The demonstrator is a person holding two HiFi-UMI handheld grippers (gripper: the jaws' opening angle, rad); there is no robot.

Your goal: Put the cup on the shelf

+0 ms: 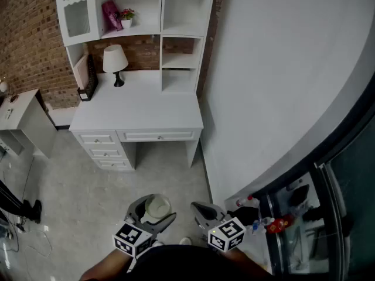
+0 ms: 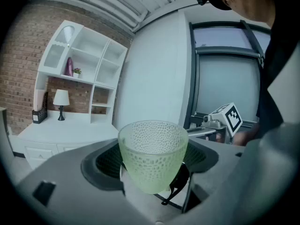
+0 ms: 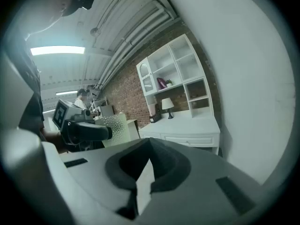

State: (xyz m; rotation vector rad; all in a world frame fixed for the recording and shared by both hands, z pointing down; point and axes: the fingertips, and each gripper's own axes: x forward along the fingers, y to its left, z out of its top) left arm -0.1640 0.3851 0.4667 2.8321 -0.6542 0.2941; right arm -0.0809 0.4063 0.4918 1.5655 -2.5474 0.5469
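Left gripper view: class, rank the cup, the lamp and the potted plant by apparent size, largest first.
1. cup, enlarged by nearness to the camera.
2. lamp.
3. potted plant.

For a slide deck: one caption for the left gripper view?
Left gripper holds a pale green dimpled cup, white shelf unit ahead.

The floor (image 1: 88, 198) toward the worktop (image 1: 140, 107) is open. A lamp (image 1: 115, 63) and a file holder (image 1: 88, 82) occupy its left part; the right shelf compartments (image 1: 180, 78) are free.
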